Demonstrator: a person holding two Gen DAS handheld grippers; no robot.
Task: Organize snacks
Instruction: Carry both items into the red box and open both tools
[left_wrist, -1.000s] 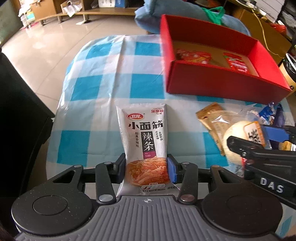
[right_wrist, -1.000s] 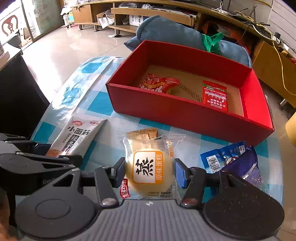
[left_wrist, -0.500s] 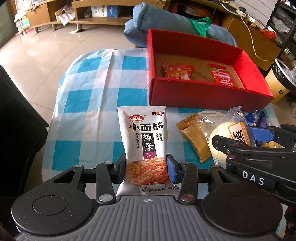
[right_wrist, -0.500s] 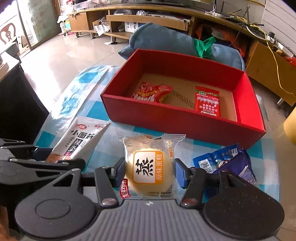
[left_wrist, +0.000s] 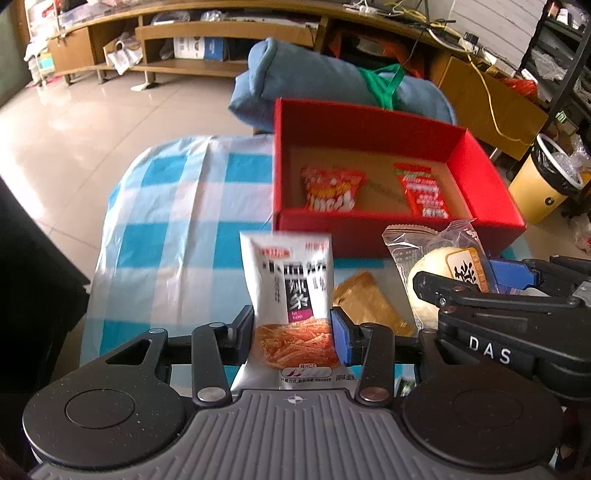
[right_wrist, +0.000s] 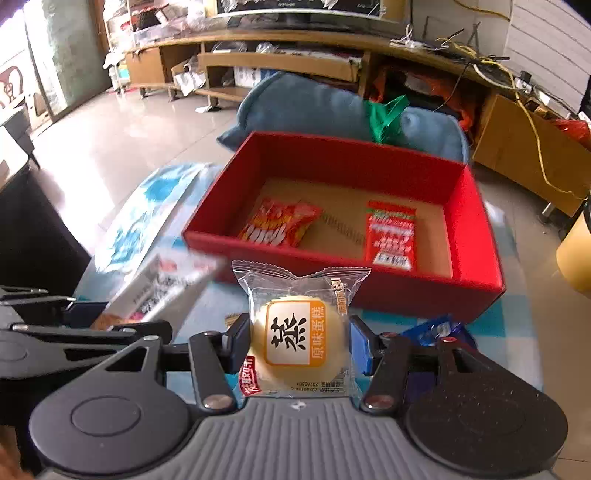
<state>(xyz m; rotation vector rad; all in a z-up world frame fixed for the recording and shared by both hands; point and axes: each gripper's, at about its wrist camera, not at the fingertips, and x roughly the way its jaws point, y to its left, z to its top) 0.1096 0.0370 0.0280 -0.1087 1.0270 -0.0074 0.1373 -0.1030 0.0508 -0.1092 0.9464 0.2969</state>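
Note:
My left gripper (left_wrist: 293, 334) is shut on a white spicy-strip packet (left_wrist: 290, 284), lifted above the checked tablecloth (left_wrist: 173, 221). My right gripper (right_wrist: 297, 345) is shut on a wrapped steamed cake (right_wrist: 297, 332), also held off the table. The cake (left_wrist: 443, 269) and the right gripper show at the right of the left wrist view. Ahead stands an open red box (left_wrist: 484, 181) (right_wrist: 476, 229) with two red snack packets (right_wrist: 284, 223) (right_wrist: 391, 232) on its brown floor.
A gold wrapper (left_wrist: 369, 302) lies on the cloth between the grippers. Blue packets (right_wrist: 437, 330) lie at the right, near the box's front wall. Behind the box sits a blue cushion (right_wrist: 321, 107). A yellow bin (left_wrist: 543, 184) stands on the floor to the right.
Both grippers have risen with their snacks and tilted up, so the red box sits lower in view and more of the room behind shows. The gold wrapper stayed on the cloth.

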